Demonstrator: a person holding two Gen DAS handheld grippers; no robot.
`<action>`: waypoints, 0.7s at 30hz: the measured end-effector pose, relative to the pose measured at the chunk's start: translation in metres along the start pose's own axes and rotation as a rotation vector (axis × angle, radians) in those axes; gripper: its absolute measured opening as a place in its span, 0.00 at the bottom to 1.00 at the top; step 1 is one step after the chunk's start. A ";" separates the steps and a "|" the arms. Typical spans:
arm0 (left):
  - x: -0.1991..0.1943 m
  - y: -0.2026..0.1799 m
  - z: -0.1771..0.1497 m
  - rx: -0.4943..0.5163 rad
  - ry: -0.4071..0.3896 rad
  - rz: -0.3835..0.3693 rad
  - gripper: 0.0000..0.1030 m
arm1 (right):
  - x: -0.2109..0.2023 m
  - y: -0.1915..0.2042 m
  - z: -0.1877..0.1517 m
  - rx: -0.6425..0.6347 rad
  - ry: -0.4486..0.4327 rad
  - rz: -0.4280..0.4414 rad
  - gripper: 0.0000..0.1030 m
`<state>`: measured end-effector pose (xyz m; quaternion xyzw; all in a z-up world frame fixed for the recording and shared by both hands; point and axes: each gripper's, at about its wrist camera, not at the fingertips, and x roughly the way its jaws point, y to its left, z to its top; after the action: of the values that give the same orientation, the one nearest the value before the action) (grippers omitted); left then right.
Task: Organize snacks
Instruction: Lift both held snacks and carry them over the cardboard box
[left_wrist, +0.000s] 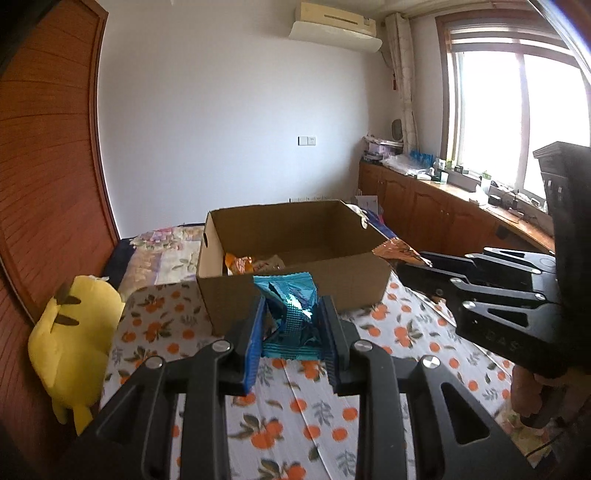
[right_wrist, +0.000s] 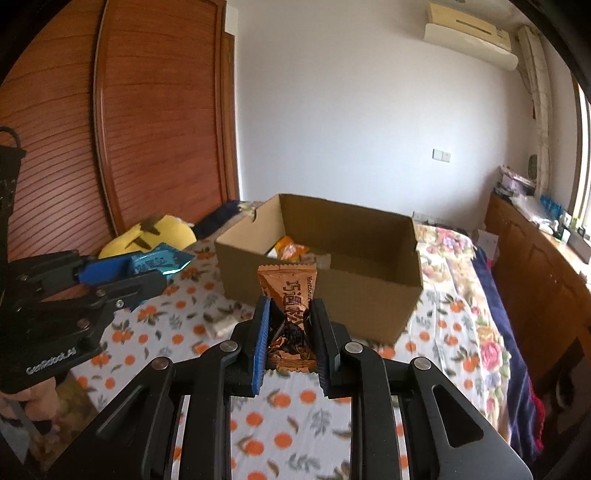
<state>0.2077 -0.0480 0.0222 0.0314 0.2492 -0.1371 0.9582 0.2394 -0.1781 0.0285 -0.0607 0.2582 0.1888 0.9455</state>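
Note:
My left gripper is shut on a crumpled blue snack packet and holds it above the bed, just short of an open cardboard box. The box holds an orange packet and other snacks. My right gripper is shut on a brown snack packet, also above the bed in front of the box. The right gripper shows at the right of the left wrist view with the brown packet. The left gripper shows at the left of the right wrist view with the blue packet.
The bed has a white sheet with an orange-fruit print. A yellow plush toy lies at the bed's left edge against a wooden wardrobe. Wooden cabinets run under the window on the right.

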 end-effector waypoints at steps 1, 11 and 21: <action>0.005 0.002 0.002 0.002 0.000 0.002 0.26 | 0.004 -0.002 0.003 0.000 -0.002 0.001 0.19; 0.054 0.015 0.013 0.014 0.030 0.022 0.26 | 0.053 -0.030 0.020 0.006 0.006 -0.019 0.19; 0.101 0.027 0.031 0.018 0.046 0.020 0.26 | 0.104 -0.056 0.034 -0.008 0.026 -0.052 0.19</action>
<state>0.3142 -0.0507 0.0002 0.0455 0.2696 -0.1291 0.9532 0.3595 -0.1889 0.0056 -0.0735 0.2682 0.1642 0.9464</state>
